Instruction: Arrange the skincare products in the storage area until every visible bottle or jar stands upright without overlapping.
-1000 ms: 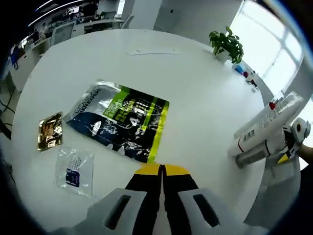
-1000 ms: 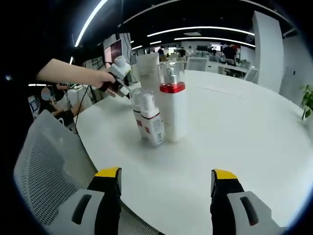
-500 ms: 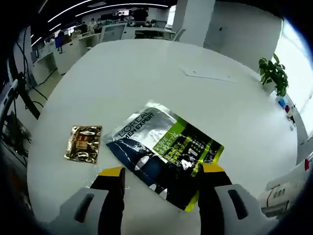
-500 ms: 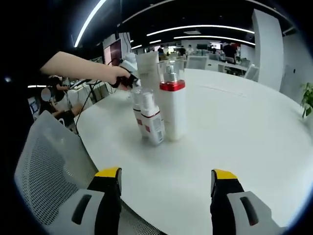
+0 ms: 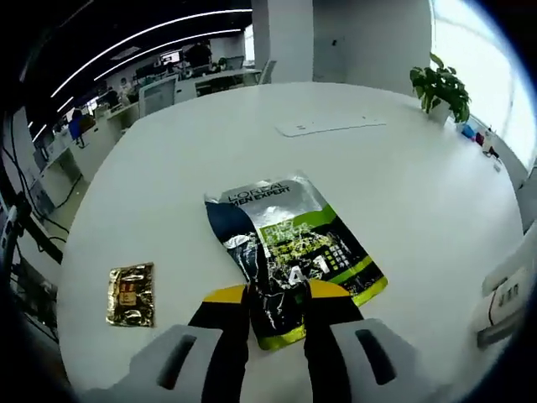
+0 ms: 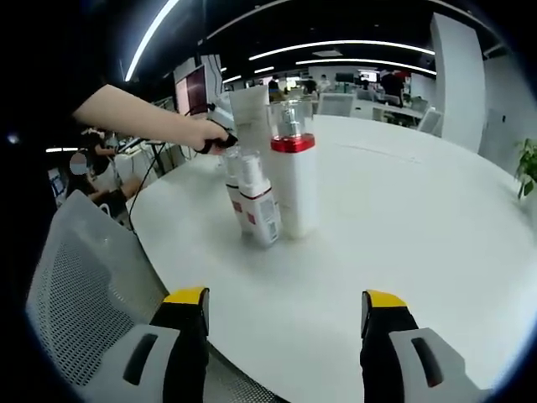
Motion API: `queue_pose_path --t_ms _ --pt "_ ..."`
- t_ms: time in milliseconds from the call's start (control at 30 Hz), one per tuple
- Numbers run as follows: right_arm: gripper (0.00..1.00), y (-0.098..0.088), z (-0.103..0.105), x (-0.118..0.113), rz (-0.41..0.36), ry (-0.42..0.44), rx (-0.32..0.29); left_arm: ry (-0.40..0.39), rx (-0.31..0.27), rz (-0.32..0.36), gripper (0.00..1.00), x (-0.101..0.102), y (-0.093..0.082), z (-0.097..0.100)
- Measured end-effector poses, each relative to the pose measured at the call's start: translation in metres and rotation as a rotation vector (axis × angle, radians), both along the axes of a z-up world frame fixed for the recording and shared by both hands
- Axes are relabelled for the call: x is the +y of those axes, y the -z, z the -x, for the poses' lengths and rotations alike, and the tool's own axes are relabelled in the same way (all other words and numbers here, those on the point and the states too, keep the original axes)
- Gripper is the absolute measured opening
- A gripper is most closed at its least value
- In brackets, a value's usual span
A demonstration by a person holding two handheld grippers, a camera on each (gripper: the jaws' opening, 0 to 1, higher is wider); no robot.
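Two tongs: left tongs (image 5: pixel 275 294) pinch the sachet (image 5: pixel 289 249) (lying flat), right tongs (image 6: pixel 284 307) gape wide.

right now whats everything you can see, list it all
table: 1, white, round, under everything
big sachet: 1, silver, black and green, flat on the table, its near edge between the left fingers
small sachet: 1, gold, flat, to the left of the big one in the left gripper view
potted plant: 1, green, far table edge
flat white sheet: 1, far side of the table
tall bottle: 1, white with red band, upright
small bottles: 2, white with red labels, upright beside the tall one
chair: 1, white mesh, at the table edge
left gripper: black and yellow fingers, nearly closed on the big sachet
right gripper: fingers wide open, empty
hand: 1, behind the bottles
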State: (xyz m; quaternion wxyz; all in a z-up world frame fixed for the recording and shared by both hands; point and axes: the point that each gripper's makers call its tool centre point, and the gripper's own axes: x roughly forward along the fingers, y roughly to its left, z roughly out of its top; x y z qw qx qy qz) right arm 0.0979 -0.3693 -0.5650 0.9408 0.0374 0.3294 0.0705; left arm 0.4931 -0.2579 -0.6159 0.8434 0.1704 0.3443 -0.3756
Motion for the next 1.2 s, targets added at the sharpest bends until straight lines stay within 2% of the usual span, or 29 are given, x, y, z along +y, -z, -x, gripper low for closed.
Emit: queue_pose_path --t_ms 33,100,133,167,233,267,300,367,400,467,533,567,633,733,800,867,900,1033,1100,1200 --pt "0.79 0.000 0.000 0.000 0.000 0.001 0.000 0.000 -0.009 -0.003 0.14 0.002 0.002 -0.003" --pt "0.79 0.000 0.000 0.000 0.002 0.001 -0.001 0.011 -0.053 -0.050 0.00 0.011 0.005 -0.011" --pt "0.79 0.000 0.000 0.000 0.003 0.001 0.000 0.037 -0.063 -0.050 0.00 0.008 0.003 -0.010" --pt "0.79 0.000 0.000 0.000 0.003 0.001 0.001 0.022 -0.034 -0.036 0.00 0.008 0.005 -0.011" --pt "0.79 0.000 0.000 0.000 0.008 0.000 0.001 0.059 -0.037 -0.055 0.00 0.009 0.004 -0.008" --pt "0.79 0.000 0.000 0.000 0.009 0.000 0.001 0.050 -0.030 -0.050 0.00 0.010 0.004 -0.009" --pt "0.79 0.000 0.000 0.000 0.010 0.001 0.001 0.006 0.024 0.000 0.00 0.012 0.003 -0.005" --pt "0.79 -0.001 0.000 -0.002 0.017 0.003 -0.004 -0.042 0.068 0.077 0.00 0.012 -0.002 -0.004" --pt "0.79 -0.002 0.000 -0.002 0.018 0.006 -0.008 -0.056 0.077 0.138 0.00 0.011 -0.010 -0.003" --pt "0.79 -0.003 -0.001 -0.004 0.025 0.010 -0.015 -0.040 0.089 0.204 0.00 0.008 -0.032 -0.001" --pt "0.79 -0.004 -0.001 -0.006 0.040 0.015 -0.018 -0.030 0.083 0.251 0.00 0.012 -0.042 0.002" --pt "0.80 -0.005 -0.001 -0.006 0.056 0.014 -0.012 -0.027 0.074 0.265 0.00 0.018 -0.057 0.015" --pt "0.80 -0.006 -0.002 -0.006 0.064 0.012 -0.016 -0.026 0.119 0.347 0.00 0.012 -0.074 0.030" --pt "0.80 -0.007 -0.003 -0.007 0.073 0.013 -0.024 -0.045 0.153 0.453 0.00 0.007 -0.090 0.038" --pt "0.80 -0.010 -0.003 -0.008 0.096 -0.001 -0.027 -0.043 0.157 0.468 0.00 0.009 -0.095 0.035" --pt "0.82 -0.015 -0.005 -0.007 0.108 -0.006 -0.034 -0.036 0.167 0.495 0.00 0.013 -0.108 0.047" --pt "0.82 -0.023 -0.008 -0.006 0.111 -0.015 -0.048 -0.044 0.183 0.536 0.00 0.013 -0.117 0.054" --pt "0.83 -0.051 -0.021 -0.002 0.112 -0.022 -0.125 -0.047 0.191 0.601 0.00 0.017 -0.133 0.063" --pt "0.83 -0.064 -0.027 0.004 0.109 -0.028 -0.154 -0.028 0.166 0.584 0.00 0.022 -0.141 0.071" --pt "0.83 -0.075 -0.033 0.016 0.094 -0.040 -0.190 -0.024 0.172 0.594 0.00 0.029 -0.152 0.087"
